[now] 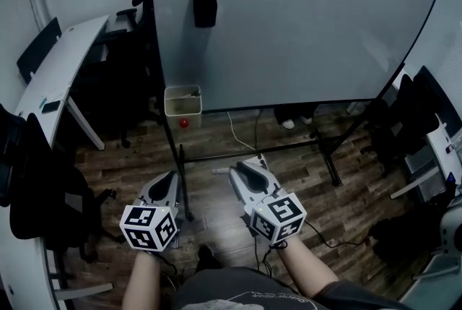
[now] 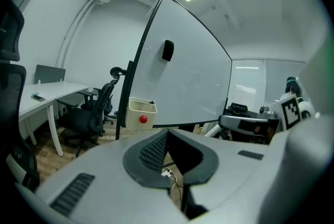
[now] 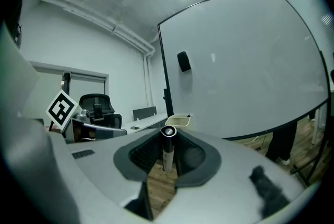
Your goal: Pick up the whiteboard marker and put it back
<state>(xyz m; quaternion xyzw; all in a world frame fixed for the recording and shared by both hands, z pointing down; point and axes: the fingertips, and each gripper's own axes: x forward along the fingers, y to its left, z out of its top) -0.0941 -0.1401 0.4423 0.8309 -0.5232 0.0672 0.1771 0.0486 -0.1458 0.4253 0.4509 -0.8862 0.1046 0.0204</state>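
Both forearms reach forward, left gripper and right gripper side by side facing the whiteboard. Right jaws clamp the marker upright, which I see clearly only in the right gripper view. Left jaws together, empty.

Grey left claw and right claw, black ribbed pads, black-and-white marker cubes
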